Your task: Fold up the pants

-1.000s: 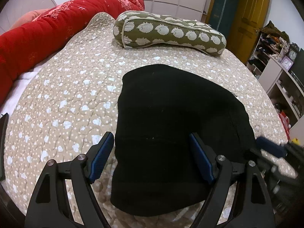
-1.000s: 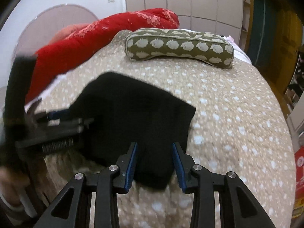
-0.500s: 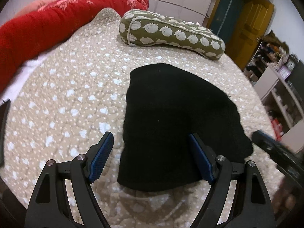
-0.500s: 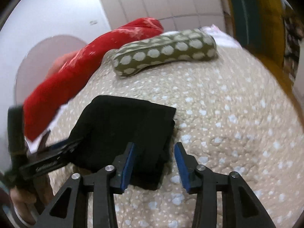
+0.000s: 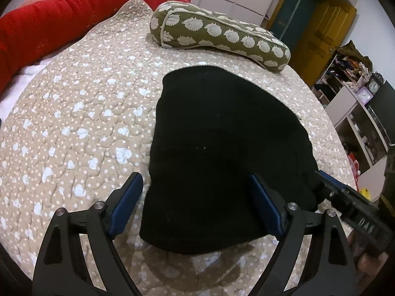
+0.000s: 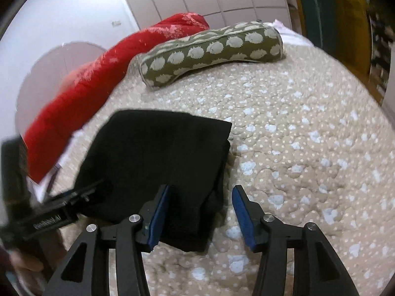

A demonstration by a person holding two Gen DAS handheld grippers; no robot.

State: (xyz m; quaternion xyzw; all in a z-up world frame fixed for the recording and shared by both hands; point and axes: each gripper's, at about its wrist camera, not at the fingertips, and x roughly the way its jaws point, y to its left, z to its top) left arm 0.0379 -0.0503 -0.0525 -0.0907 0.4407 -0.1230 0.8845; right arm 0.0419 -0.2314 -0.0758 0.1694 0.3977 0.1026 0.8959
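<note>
Here, from the left wrist, the black pants (image 5: 222,153) lie folded into a compact stack on the quilted bed (image 5: 74,123), near the middle of the spread and well short of the green patterned bolster (image 5: 217,37) and the red blanket (image 5: 61,17) beyond. The left tongs (image 5: 195,202) stand spread wide, their jaws having just been opening; the stack's near edge sits between the blue pads (image 5: 126,204), but neither pad appears to press on it. At the right edge of this view the right tongs (image 5: 345,194) reach toward the stack's far corner. The risk from here, as a judgement: the near hem bulges a little off the quilt, so a pad dragging across it on the way out could peel the top layer back and undo the fold. From the right wrist, the right tongs (image 6: 200,212) are parted too, their jaws having just been opening, with the stack's near corner between the pads yet seemingly free of them. That corner shows several stacked layers, the upper ones set slightly back. If the inner pad (image 6: 158,217) snags the knit as the hand pulls away, the layers may slide apart. The left tongs (image 6: 74,197), blurred at the left, hover by the opposite edge, where a brush could likewise skew the pile.
</note>
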